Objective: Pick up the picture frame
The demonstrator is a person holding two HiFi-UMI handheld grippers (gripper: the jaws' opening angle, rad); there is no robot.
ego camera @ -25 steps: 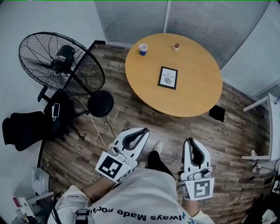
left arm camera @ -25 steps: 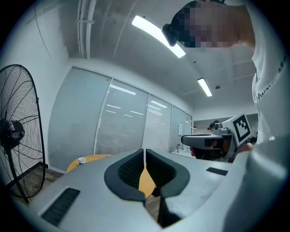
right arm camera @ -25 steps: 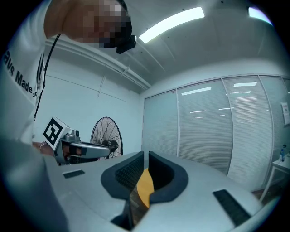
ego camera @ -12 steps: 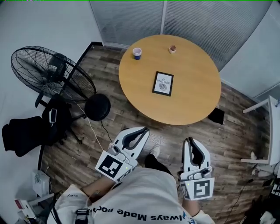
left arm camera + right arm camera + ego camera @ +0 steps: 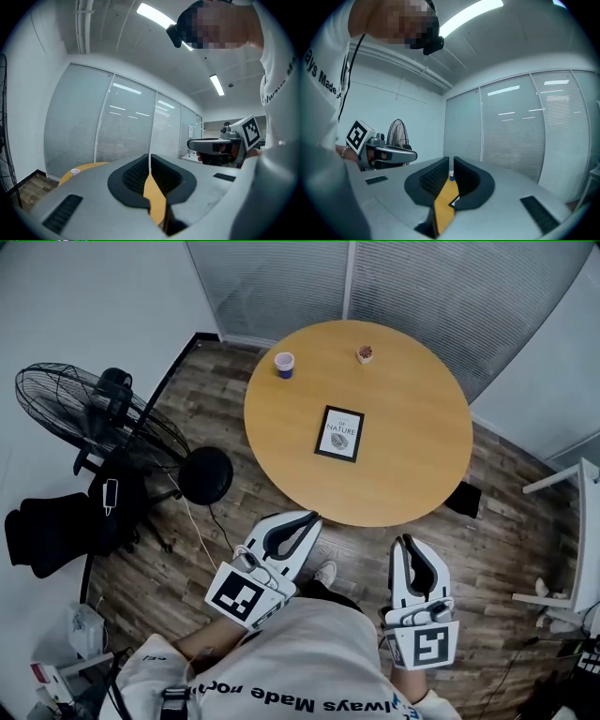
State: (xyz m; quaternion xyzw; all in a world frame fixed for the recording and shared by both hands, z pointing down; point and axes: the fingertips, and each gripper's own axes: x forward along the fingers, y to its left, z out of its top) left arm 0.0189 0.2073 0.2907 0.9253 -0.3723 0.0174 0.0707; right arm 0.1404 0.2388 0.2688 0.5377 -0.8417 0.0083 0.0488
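The picture frame (image 5: 339,433) lies flat in the middle of the round table (image 5: 422,465). Nothing is touching it. It is taller than it is wide. Its long side runs from the near edge of the table toward the far edge, leaning a little to one side.

Both grippers are off the table, on its near side, above the wooden floor (image 5: 234,399). They are held low, close to the person's body, and are well apart from the frame. The frame is out in front of them, a bit closer to the left one's side.

The left gripper (image 5: 312,518) is nearer to the frame. It is turned at a slant, so its tip points in toward the middle of the table, almost at the frame. Its jaws are pressed together with nothing in them. Only a strip of the table top shows through the thin slit.

The right gripper (image 5: 405,542) points nearly straight ahead at the near edge of the table, so the frame is ahead and off to its left. Its jaws are together too, and they hold nothing.

A small cup (image 5: 284,364) stands near the far left edge of the table, well away from the frame.

I think the pick-up has not started. The person must step closer, reach over the table and spread the jaws first.
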